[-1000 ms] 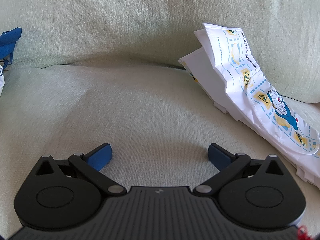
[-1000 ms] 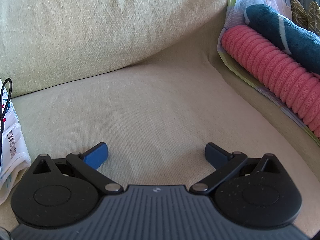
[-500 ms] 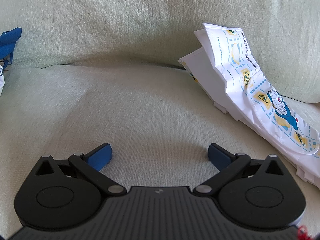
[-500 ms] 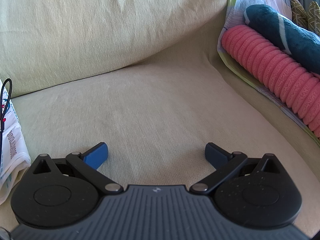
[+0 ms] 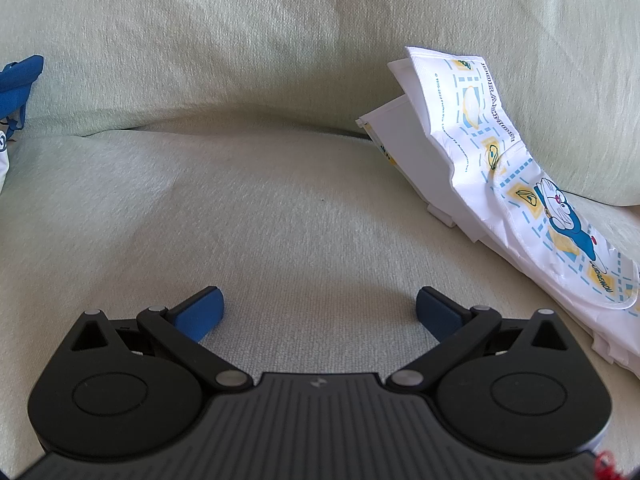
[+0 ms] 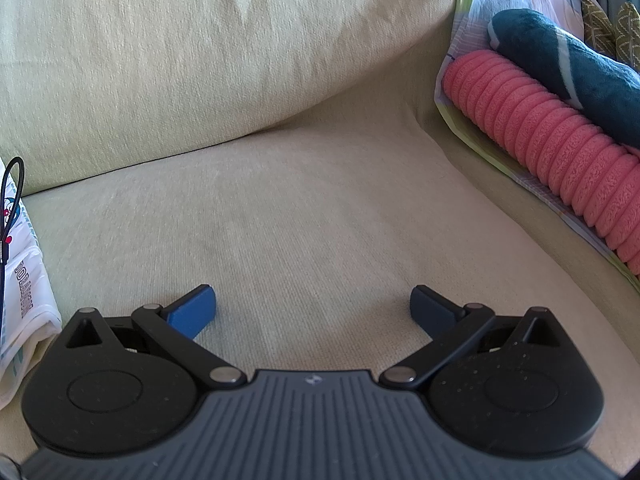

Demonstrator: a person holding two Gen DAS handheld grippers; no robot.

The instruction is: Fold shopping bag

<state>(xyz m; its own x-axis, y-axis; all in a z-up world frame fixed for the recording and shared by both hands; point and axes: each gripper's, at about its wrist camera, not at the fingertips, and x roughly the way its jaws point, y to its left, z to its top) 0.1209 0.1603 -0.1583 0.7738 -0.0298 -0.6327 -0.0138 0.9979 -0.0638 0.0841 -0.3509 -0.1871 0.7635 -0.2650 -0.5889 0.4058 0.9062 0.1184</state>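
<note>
A white shopping bag [image 5: 504, 184] printed with a blue cartoon cat and yellow squares lies flattened on the sofa, propped against the back cushion at the right of the left wrist view. My left gripper [image 5: 319, 309] stands open over the bare seat, well to the left of the bag, with nothing between its blue fingers. The same bag [image 6: 24, 280] shows as a white edge at the far left of the right wrist view. My right gripper [image 6: 313, 307] is open too, over bare seat to the right of the bag, holding nothing.
The pale green sofa seat [image 5: 260, 208] and back cushion [image 6: 180, 52] fill both views. A blue fabric item [image 5: 18, 80] sits at the far left. A pink ribbed roll [image 6: 560, 148] and a dark teal plush [image 6: 572, 64] line the right armrest. A thin black cable [image 6: 12, 184] crosses the bag's edge.
</note>
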